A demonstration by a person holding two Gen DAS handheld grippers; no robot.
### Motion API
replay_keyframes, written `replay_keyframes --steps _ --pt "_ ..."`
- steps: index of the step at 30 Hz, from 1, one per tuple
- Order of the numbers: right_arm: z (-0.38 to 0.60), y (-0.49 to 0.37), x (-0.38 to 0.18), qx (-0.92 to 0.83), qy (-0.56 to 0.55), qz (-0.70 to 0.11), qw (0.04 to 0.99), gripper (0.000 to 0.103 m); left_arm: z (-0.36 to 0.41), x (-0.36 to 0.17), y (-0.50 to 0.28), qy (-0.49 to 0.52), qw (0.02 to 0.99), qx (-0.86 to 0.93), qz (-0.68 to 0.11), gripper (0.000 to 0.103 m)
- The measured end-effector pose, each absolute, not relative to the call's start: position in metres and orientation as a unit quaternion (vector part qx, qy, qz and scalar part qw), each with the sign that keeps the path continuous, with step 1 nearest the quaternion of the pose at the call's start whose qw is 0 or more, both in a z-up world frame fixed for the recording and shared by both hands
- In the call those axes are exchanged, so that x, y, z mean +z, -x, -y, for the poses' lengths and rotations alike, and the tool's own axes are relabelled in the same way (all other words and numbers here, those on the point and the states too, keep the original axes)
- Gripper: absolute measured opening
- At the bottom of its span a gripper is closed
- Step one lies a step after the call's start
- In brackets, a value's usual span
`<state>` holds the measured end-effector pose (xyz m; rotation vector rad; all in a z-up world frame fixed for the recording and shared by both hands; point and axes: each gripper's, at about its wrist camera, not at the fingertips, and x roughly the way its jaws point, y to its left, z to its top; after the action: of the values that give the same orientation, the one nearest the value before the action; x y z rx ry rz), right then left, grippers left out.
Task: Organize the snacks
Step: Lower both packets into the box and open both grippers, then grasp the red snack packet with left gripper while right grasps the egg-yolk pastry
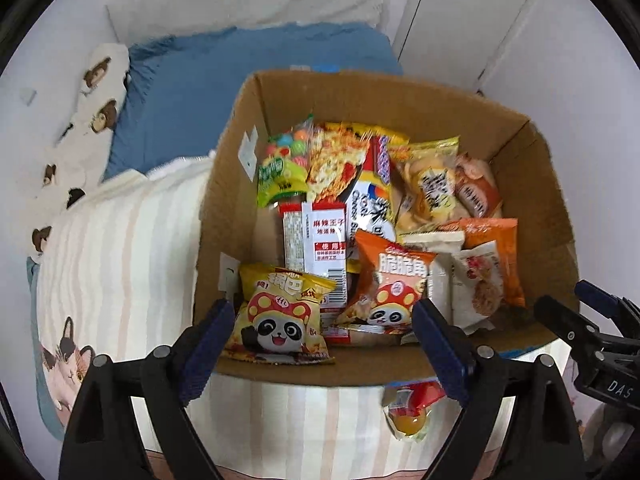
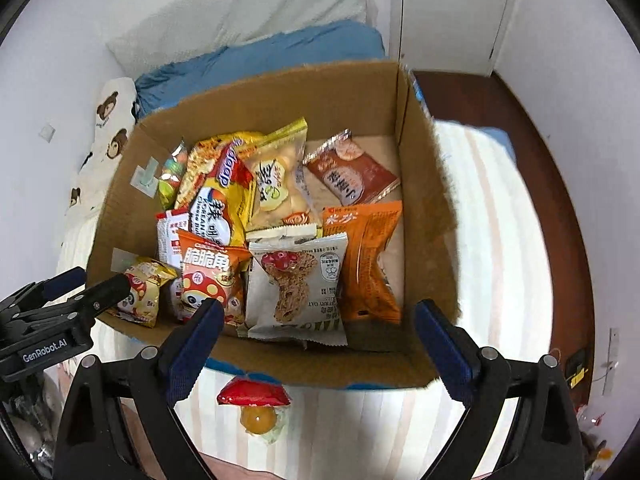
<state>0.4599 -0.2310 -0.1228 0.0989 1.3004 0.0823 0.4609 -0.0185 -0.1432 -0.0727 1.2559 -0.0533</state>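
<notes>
So both my grippers are hanging over the near edge of the cardboard box [image 1: 232, 152] on the bed. My left gripper [image 1: 324, 320] is spread wide with nothing in it, and same for my right gripper [image 2: 318, 322]: fingers far apart, empty. The box is packed with snacks. From the left cam I get a good look at the yellow panda bag [image 1: 280, 320] leaning in the near left corner, with the orange panda bag [image 1: 390, 288] just beside it. The right cam barely catches that yellow one but shows the white oat cookie pack [image 2: 296, 284] and the orange pack [image 2: 368, 260] next to it way better, plus the wooden floor [image 2: 560, 200] to the right. One snack is outside the box on the striped blanket [image 1: 120, 240]: a red-topped jelly cup [image 2: 258, 408], lying just in front of the box's near wall, between my right fingers in that view
</notes>
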Motion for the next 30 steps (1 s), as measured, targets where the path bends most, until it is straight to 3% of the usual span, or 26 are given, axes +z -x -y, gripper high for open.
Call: replay_keyframes --steps 30 --pt "0.246 -0.336 0.01 0.028 -0.048 -0.454 0.889 0.098 0.06 -0.014 -0.335 0.01 0.897 -0.045 -0.439 0.091"
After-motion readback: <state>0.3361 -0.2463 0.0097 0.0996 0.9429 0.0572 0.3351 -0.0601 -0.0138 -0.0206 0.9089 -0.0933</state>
